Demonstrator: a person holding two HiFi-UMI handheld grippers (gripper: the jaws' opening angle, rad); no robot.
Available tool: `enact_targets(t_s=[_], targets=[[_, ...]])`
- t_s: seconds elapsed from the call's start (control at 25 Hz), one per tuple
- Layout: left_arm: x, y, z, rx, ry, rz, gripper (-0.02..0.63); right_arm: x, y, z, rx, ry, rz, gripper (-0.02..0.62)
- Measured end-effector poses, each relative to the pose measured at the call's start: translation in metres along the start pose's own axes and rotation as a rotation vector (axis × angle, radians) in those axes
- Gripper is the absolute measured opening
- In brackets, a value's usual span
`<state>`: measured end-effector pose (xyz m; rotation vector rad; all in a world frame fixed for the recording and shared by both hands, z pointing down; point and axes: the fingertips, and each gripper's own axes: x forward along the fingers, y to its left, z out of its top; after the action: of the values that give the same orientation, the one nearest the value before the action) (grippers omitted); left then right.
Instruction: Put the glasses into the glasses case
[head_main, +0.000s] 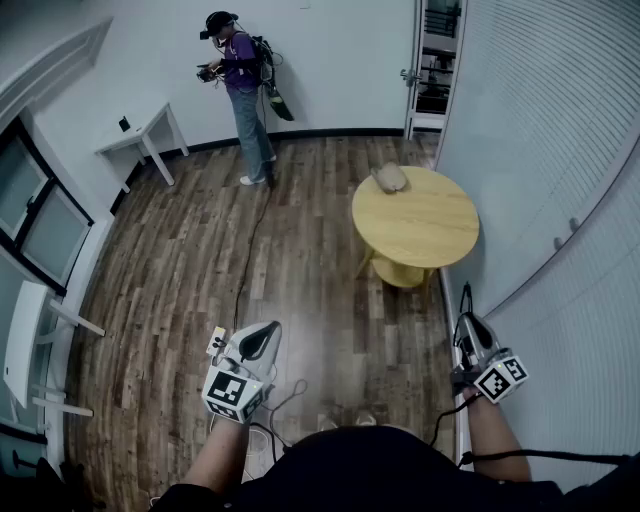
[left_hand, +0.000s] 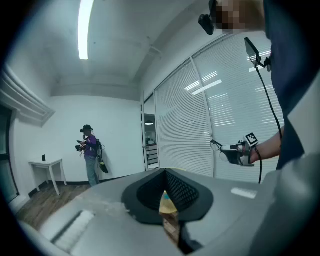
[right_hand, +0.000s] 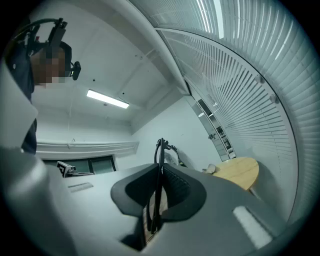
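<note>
A tan glasses case (head_main: 390, 178) lies on the far edge of a round yellow table (head_main: 425, 225), well ahead of both grippers. In the right gripper view it is a small pale shape (right_hand: 212, 168) on that table (right_hand: 240, 172). My right gripper (head_main: 467, 322) (right_hand: 159, 196) is shut on a folded pair of black glasses (right_hand: 160, 162), which stick up from between the pads. The glasses (head_main: 466, 298) show as a thin dark shape near the blinds. My left gripper (head_main: 262, 335) (left_hand: 167, 201) is held over the wooden floor with its jaws together and nothing in them.
Another person in a purple top (head_main: 243, 85) stands at the far wall by a small white desk (head_main: 135, 135). White blinds (head_main: 560, 150) run along the right side. A doorway (head_main: 435, 60) is at the back right. A black cable (head_main: 250, 250) trails across the floor.
</note>
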<state>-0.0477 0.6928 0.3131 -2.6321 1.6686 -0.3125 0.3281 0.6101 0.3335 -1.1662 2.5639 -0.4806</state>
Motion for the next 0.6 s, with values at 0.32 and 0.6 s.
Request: enact_targets(t_s=[0.32, 0.6], targets=[[0.013, -0.002, -0.002, 0.042, 0.026, 0.044, 0.005, 0.004, -0.012, 0.016, -0.023, 0.004, 0.033, 0.032], [0.042, -0.014, 0.014, -0.003, 0.014, 0.093, 0.005, 0.003, -0.027, 0.028, -0.01, -0.019, 0.148, 0.032]])
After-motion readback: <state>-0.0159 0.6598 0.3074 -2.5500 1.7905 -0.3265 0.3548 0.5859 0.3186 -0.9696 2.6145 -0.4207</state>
